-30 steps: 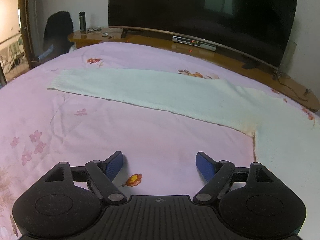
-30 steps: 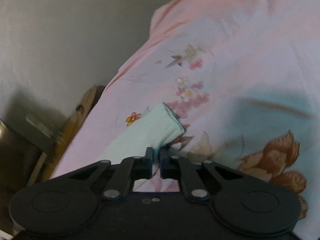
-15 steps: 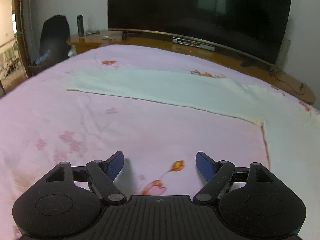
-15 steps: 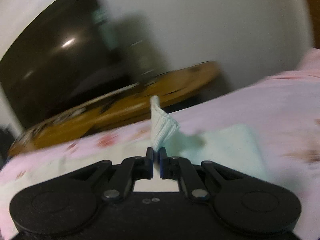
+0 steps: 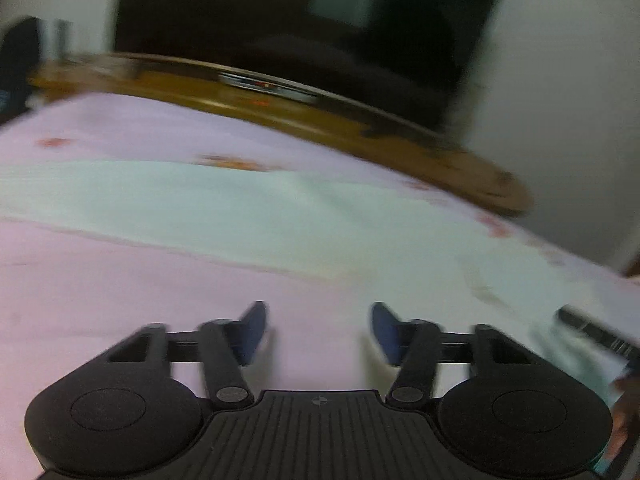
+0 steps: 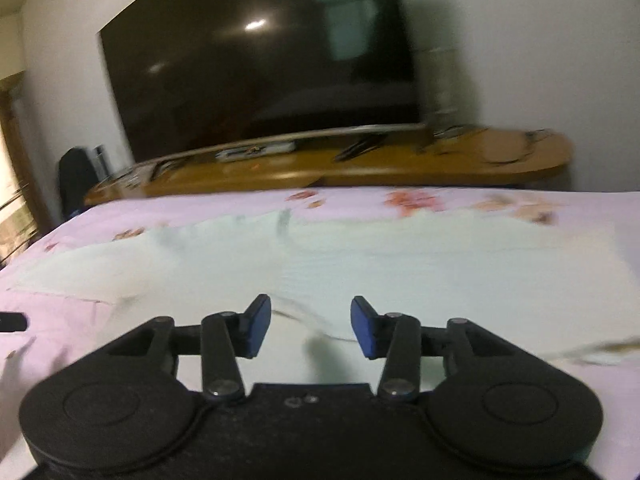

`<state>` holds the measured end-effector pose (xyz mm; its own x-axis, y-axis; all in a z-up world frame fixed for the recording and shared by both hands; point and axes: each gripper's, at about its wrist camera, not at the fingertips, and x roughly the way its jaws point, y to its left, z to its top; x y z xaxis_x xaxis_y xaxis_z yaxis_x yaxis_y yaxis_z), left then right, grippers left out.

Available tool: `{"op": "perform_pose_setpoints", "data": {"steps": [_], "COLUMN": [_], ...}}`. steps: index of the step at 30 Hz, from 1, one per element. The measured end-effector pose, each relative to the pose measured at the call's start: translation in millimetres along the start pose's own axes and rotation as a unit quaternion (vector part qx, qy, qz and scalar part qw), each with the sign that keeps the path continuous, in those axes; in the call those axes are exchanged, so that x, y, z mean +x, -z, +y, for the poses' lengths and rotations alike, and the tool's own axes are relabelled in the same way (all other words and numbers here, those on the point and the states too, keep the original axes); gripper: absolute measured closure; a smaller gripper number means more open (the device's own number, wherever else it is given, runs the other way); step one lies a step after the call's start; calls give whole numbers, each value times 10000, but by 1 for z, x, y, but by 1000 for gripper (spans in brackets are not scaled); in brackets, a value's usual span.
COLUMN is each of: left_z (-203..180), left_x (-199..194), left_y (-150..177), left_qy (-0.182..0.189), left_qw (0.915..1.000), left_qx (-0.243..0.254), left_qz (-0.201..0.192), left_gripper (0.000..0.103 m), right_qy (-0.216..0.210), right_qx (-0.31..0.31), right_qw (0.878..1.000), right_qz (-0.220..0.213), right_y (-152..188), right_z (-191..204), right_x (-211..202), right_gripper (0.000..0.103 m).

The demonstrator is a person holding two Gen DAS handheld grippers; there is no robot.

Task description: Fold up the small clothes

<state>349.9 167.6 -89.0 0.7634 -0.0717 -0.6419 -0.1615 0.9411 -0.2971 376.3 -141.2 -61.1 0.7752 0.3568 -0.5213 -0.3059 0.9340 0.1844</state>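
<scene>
A pale cream knitted garment [image 5: 224, 208] lies spread flat across the pink floral bed sheet [image 5: 100, 304]. In the right wrist view the same garment [image 6: 400, 264] fills the middle, one sleeve reaching left. My left gripper [image 5: 318, 330] is open and empty, low over bare sheet just in front of the garment's sleeve. My right gripper [image 6: 310, 328] is open and empty, directly over the garment's body. A folded edge of the cloth lies just ahead of its fingertips. Both views are motion-blurred.
A long wooden TV bench [image 6: 360, 164] runs along the far side of the bed, with a large dark television [image 6: 260, 52] on it. A dark chair [image 6: 76, 176] stands at the far left. Part of the other gripper [image 5: 592, 332] shows at the right edge.
My right gripper was shut on the garment's sleeve cuff and carried it over; now it has opened and let the cloth go. My left gripper swung to the right, staying open.
</scene>
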Motion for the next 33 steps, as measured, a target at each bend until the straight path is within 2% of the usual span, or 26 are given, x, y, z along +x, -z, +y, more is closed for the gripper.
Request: {"op": "perform_pose_setpoints", "data": {"steps": [2,5,7,9,13,14,15,16,18,25,29,33], "left_z": [-31,-76,-104,-122,-128,-129,-132,-134,-131,-95,-55,-21], "left_x": [28,69,93,109,137,140,143,148,150,111,93,94], "left_y": [-7,-15,-19,-22,-20,-19,-20,-21,-19,-52,-65,-60], "left_qy": [543,1053,1187,1256,1133,1120,1057,991,1072,851,512,337], "left_qw": [9984,9933,9901,9884,9863,9866,9879,9885,9878,9958,9984,9986], "left_qx": [-72,-48,47,19,-382,-430,-373,-316,-409,-73,-43,-212], "left_qz": [166,470,743,857,1138,1105,1074,1099,1054,344,236,340], "left_gripper": [61,61,60,60,61,66,92,100,100,100,100,100], "right_qy": [236,460,586,697,891,927,957,993,1046,1025,980,994], "right_qx": [283,551,640,726,972,1034,1076,1104,1146,1155,1114,1085], "right_qw": [9993,9974,9962,9949,9912,9902,9895,9888,9878,9880,9889,9890], "right_qz": [-14,-15,-20,-37,-98,-116,-119,-123,-124,-12,96,162], "right_y": [4,10,18,25,30,30,31,30,31,30,31,31], "right_z": [-20,-43,-54,-59,-75,-79,-83,-86,-91,-99,-98,-96], "right_x": [-17,-36,-41,-44,-48,-49,-49,-49,-51,-47,-36,-28], "right_gripper": [59,59,59,59,59,59,59,59,59,59,59,59]}}
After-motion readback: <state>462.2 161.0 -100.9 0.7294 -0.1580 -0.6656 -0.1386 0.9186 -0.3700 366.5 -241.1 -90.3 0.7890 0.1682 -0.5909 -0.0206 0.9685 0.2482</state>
